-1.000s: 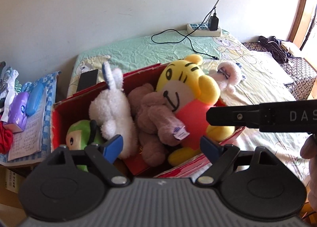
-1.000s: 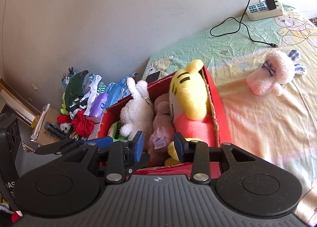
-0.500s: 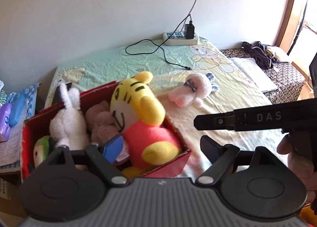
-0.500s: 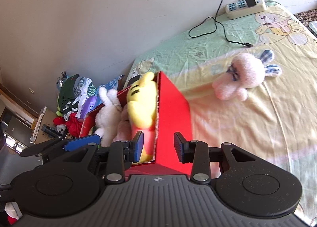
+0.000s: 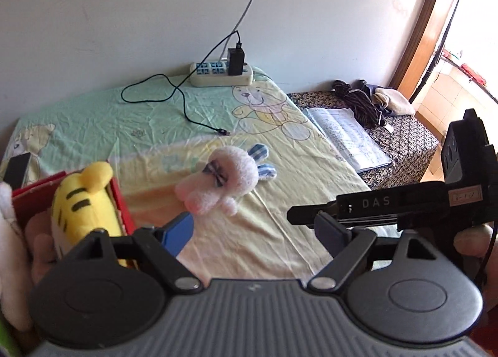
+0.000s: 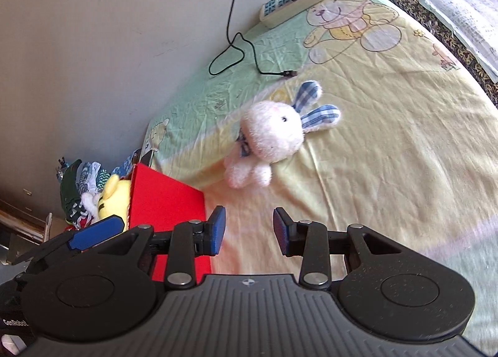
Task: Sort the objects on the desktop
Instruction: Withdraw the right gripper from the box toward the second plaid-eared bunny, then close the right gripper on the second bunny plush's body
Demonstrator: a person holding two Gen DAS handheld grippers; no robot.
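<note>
Now both claws have swung off the red box point(image 6: 166, 198) toward the pink rabbit point(image 6: 274, 135), lying ahead of the right claw point(image 6: 249, 229), jaws wide, empty; left claw point(image 5: 255, 229) wide too: likely next pick.

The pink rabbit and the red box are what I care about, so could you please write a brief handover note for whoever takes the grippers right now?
Left gripper: jaws open, empty, beside the red box.
Right gripper: jaws open, empty, pointed at the pink rabbit.
Pink rabbit: loose on the bedsheet, apart from the box, untouched.
Done: the yellow tiger and other plush toys are in the box.
Left: likely grasp the rabbit and put it in the box.
</note>
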